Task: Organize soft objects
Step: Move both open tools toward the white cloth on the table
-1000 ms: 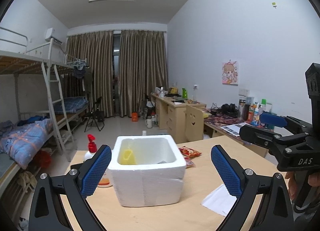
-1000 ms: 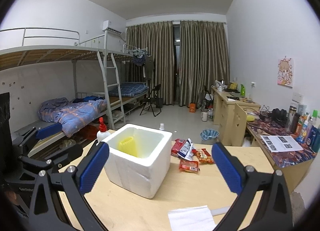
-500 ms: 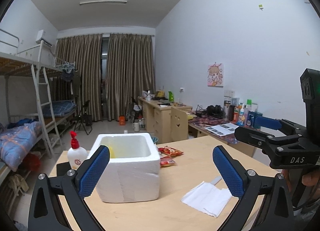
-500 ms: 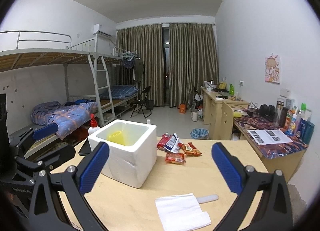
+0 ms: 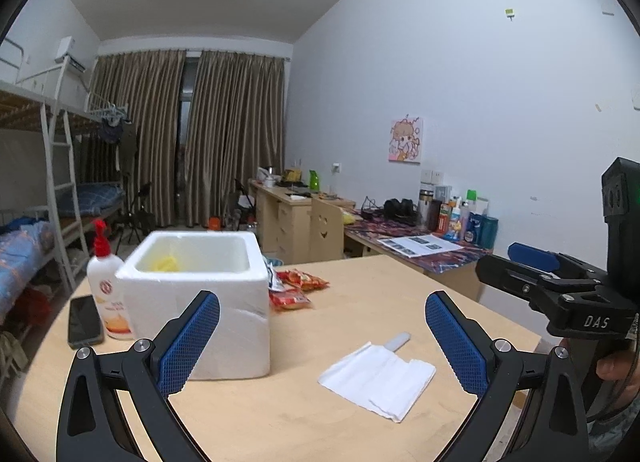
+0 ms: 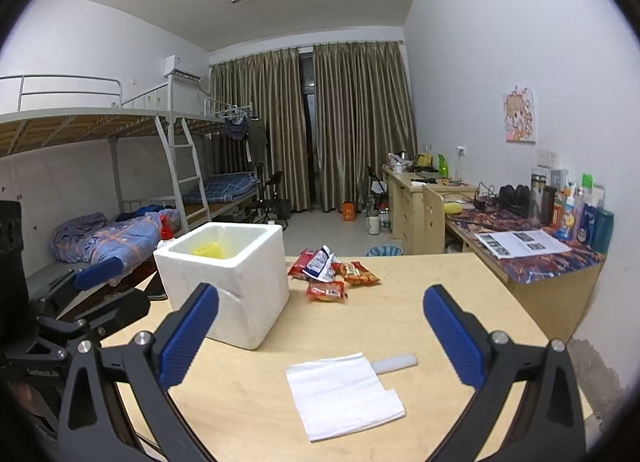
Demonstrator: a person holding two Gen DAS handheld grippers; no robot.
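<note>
Pulled back from box [image 5: 196, 294] vs 1 s ago: box now smaller and off to left in both views, tissue [image 5: 378, 380] now centred between pads. Left gripper [image 5: 322, 346] spread wide, empty; right gripper [image 6: 320, 336] likewise wide, nothing held. Box on table [image 5: 360, 290], w/ something yellow [image 6: 206, 250] already inside. Tissue flat on table, right of box and nearer cam; white tube [image 6: 394, 363] poking out from under its far edge, touching it. Snack packs [image 6: 332, 274] just right of box, further back. Bottle [image 5: 106, 286] and phone [image 5: 84, 320] left of box. Prob next: grab tissue, drop in box. To do well: come down over middle of tissue w/ right gripper, pinch a fold rather than scraping flat along table, keep clear of tube so it doesn't get dragged along. Thin and limp, so likely to slip or tear if nipped at a corner; lift straight up, carry over box rim, release only once well above opening.
</note>
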